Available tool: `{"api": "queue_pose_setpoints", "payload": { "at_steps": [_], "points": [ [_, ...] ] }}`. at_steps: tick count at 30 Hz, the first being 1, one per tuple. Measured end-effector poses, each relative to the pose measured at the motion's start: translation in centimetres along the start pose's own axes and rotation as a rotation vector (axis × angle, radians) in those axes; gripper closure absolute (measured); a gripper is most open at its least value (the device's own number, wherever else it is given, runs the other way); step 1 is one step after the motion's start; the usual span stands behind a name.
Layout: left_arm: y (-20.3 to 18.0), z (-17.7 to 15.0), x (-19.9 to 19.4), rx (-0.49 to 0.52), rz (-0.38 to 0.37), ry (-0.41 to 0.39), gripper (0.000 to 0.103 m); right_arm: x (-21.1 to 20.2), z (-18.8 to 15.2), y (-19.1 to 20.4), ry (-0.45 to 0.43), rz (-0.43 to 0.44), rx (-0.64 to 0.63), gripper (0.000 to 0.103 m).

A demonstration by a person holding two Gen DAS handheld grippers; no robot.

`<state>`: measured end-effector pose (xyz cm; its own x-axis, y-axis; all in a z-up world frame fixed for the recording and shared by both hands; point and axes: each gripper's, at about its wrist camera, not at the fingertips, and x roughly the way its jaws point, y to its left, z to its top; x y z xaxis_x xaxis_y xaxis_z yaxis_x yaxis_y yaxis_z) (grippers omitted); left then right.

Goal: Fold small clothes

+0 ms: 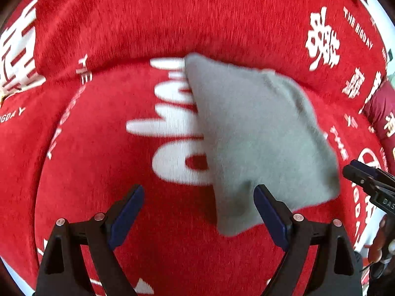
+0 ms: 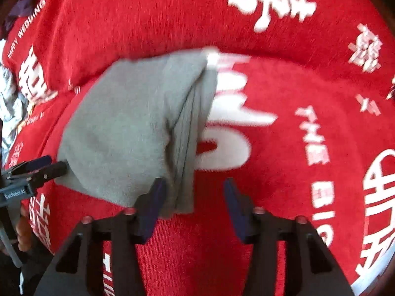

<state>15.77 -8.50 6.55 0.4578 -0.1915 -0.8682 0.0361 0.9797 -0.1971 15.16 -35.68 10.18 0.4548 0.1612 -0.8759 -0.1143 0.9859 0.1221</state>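
A small grey garment (image 1: 256, 133) lies folded on a red blanket with white lettering (image 1: 123, 148). My left gripper (image 1: 198, 198) is open just above the blanket, its right finger over the garment's near edge. In the right wrist view the same grey garment (image 2: 128, 128) lies left of centre, its layered folded edge on the right. My right gripper (image 2: 195, 192) is open, its left finger over the garment's near corner. Each gripper shows at the edge of the other's view: the right gripper (image 1: 365, 177) and the left gripper (image 2: 47, 165).
The red blanket (image 2: 284, 148) covers the whole surface, with a raised fold running across behind the garment. A dark red cloth (image 1: 380, 108) lies at the far right. A patterned cloth (image 2: 9, 103) lies at the far left edge.
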Motion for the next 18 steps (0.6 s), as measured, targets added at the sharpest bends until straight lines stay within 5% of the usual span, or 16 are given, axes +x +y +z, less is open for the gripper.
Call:
{"api": "queue_pose_setpoints", "payload": {
  "at_steps": [5,8,11,13,18],
  "points": [
    [-0.2,1.3,2.6,-0.029,0.047,0.037,0.012,-0.6,2.3,5.0,-0.091,0.054,-0.172,0.04],
    [0.1,0.5,4.4,-0.037,0.06,0.092,0.003,2.9,2.1,6.1,-0.017,0.087,-0.214,0.039],
    [0.8,-0.2,3.6,-0.023,0.042,0.091,0.002,6.6,1.5,2.9,0.088,-0.005,-0.119,0.037],
    [0.8,0.1,2.5,-0.011,0.042,0.066,0.002,6.0,1.4,-0.2,0.098,0.119,0.035,0.035],
    [-0.5,4.2,1.7,-0.002,0.03,-0.017,0.002,1.2,4.6,-0.7,-0.084,0.093,-0.016,0.033]
  ]
}}
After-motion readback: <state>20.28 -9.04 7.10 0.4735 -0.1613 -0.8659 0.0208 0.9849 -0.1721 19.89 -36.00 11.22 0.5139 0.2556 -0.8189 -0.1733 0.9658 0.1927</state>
